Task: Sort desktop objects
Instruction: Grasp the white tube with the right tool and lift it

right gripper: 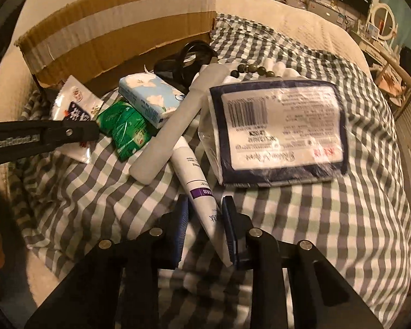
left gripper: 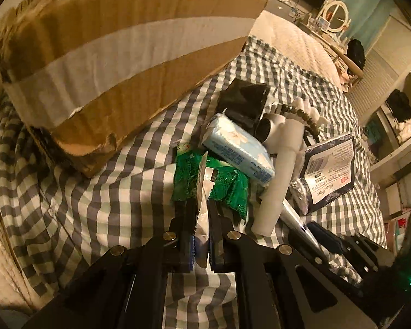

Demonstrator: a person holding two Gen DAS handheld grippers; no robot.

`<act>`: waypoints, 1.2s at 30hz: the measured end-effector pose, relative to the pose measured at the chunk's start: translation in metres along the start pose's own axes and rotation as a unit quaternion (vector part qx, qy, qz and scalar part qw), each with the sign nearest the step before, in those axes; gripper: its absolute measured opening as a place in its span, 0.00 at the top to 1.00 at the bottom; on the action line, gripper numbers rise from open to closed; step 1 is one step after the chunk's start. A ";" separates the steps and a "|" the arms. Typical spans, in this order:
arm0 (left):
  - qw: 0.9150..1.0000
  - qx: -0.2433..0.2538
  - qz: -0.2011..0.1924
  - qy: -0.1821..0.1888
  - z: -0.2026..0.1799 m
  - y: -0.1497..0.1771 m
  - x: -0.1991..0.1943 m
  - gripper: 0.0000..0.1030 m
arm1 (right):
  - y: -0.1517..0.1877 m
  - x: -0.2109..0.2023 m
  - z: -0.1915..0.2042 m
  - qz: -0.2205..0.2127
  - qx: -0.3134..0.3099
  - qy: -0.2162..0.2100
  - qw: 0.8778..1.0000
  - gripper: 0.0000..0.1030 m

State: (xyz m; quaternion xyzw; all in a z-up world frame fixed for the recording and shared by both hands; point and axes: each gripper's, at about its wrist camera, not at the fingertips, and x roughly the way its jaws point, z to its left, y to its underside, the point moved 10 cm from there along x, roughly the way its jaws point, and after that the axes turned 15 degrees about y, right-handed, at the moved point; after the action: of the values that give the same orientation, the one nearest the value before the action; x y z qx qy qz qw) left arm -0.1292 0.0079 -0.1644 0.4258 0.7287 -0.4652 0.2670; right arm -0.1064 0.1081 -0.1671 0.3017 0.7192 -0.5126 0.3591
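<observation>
Left gripper [left gripper: 202, 219] fingers pinch a thin, limp white sachet [left gripper: 204, 208] by its edge; right gripper [right gripper: 205, 219] fingers, part-open, straddle the soft, squeezable tube [right gripper: 197, 175], unclamped.

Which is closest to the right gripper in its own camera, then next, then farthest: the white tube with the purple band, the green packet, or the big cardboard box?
From the right gripper:
1. White tube with the purple band, lying between the fingers.
2. Green packet, farther out on the left.
3. Big cardboard box, at the back left, behind everything.
</observation>
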 end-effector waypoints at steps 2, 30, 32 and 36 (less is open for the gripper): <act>1.000 0.014 -0.013 0.002 -0.006 -0.003 -0.003 0.93 | 0.000 -0.010 -0.005 -0.006 0.005 0.001 1.000 0.84; 0.996 0.051 -0.064 -0.016 -0.019 -0.009 -0.029 0.93 | 0.020 0.010 -0.027 0.051 0.073 0.027 0.996 0.85; 0.996 0.052 -0.066 -0.012 -0.020 -0.010 -0.029 0.93 | 0.020 0.004 -0.029 0.048 0.076 0.033 0.995 0.86; 0.996 0.051 -0.074 0.004 -0.023 -0.013 -0.034 0.93 | 0.021 -0.025 -0.031 0.028 0.056 0.059 0.996 0.87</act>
State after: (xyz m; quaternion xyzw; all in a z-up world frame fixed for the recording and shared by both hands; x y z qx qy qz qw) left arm -0.1231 0.0138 -0.1220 0.3859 0.7345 -0.5185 0.2067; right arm -0.0821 0.1418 -0.1512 0.3710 0.7006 -0.5229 0.3131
